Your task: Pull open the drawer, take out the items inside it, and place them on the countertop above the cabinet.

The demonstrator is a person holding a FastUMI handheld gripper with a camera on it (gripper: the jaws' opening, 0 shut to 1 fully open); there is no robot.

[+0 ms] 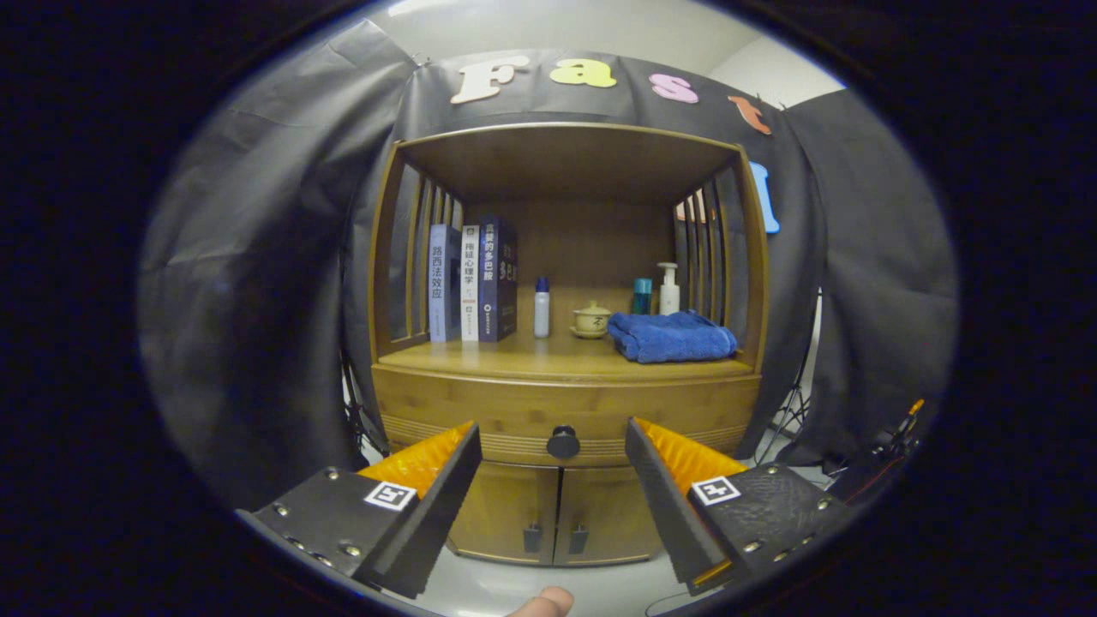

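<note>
The drawer (566, 411) sits closed under the countertop (514, 360), its dark knob (563, 442) framed beyond the gripper (553, 450), whose fingers stand spread apart holding nothing, so the drawer's contents stay hidden.

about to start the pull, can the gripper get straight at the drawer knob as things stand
Probably yes. The gripper is open, and the drawer knob sits ahead, centred between its fingers, on the closed drawer, with nothing between them. It does not touch the knob yet.
</note>
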